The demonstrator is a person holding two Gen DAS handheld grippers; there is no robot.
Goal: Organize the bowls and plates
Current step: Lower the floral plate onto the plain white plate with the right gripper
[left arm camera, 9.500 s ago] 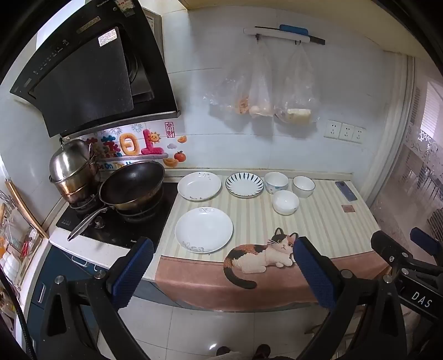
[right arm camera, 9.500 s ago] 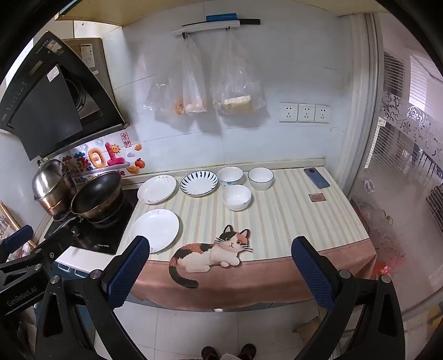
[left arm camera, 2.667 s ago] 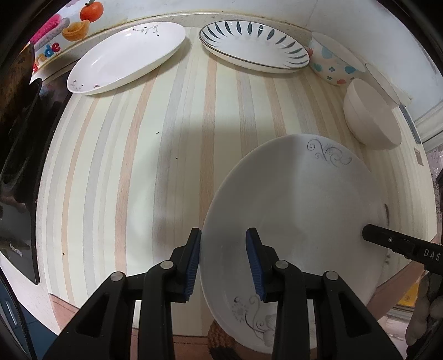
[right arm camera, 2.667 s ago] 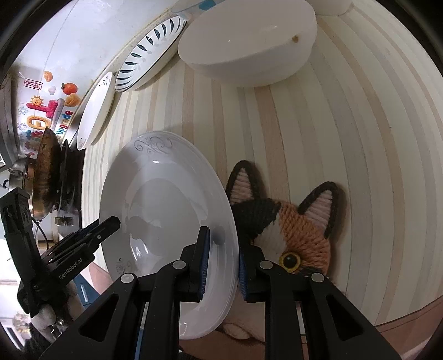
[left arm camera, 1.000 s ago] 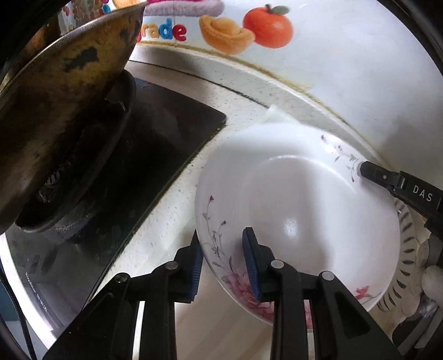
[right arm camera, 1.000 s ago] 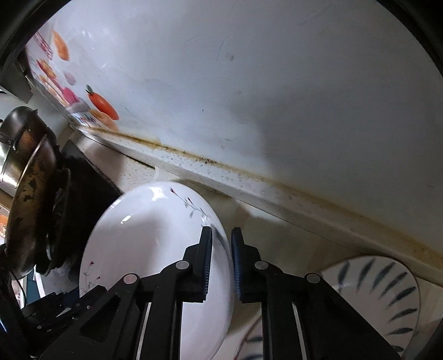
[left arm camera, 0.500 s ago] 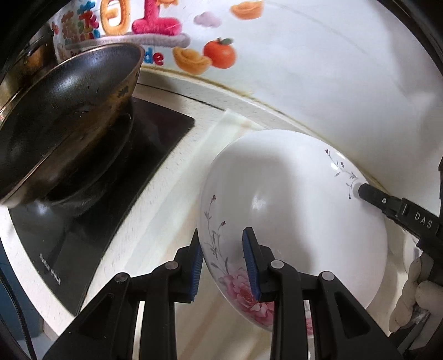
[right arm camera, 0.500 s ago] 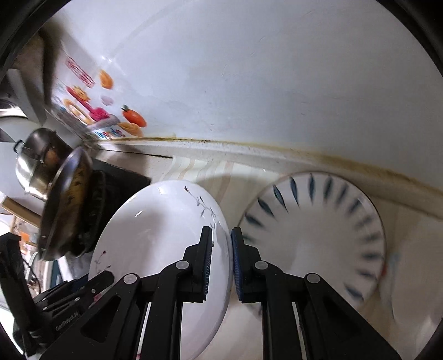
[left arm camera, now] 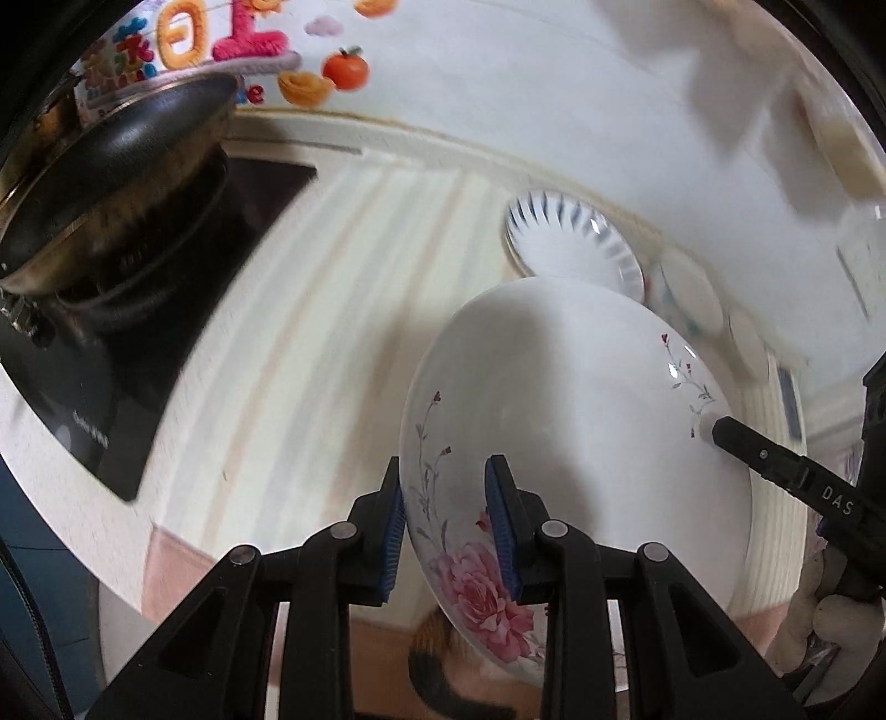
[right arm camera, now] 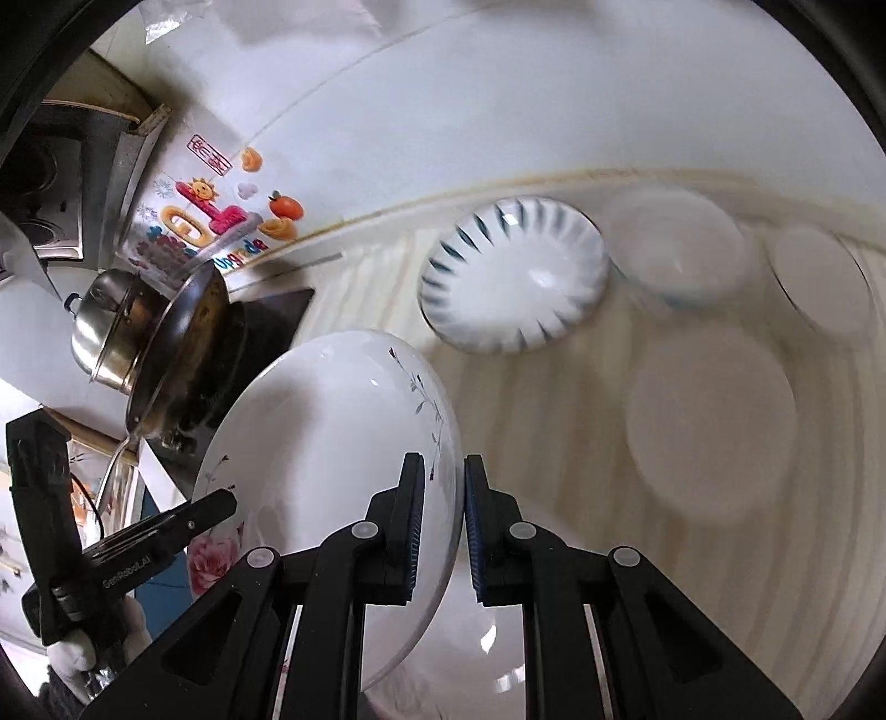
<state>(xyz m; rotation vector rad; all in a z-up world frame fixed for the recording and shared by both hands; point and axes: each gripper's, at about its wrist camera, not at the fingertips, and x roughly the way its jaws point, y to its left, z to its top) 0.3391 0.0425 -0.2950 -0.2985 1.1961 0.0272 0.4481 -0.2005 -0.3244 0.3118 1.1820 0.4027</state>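
Both grippers hold one white plate with a pink flower print, lifted and tilted above the striped counter. My left gripper is shut on its near rim by the pink flower. My right gripper is shut on the opposite rim; the plate also shows in the right wrist view. A blue-striped plate lies at the back of the counter, also seen in the right wrist view. Three white bowls sit to its right, blurred. Another white plate shows under the held one.
A dark wok sits on the black hob at the left, with a steel pot behind it. The tiled wall with colourful stickers runs along the back. The counter's front edge has a pink border.
The flowered plate has been lifted from the back left of the counter and carried toward the front and right, away from the wall. Both grippers stay shut on it.
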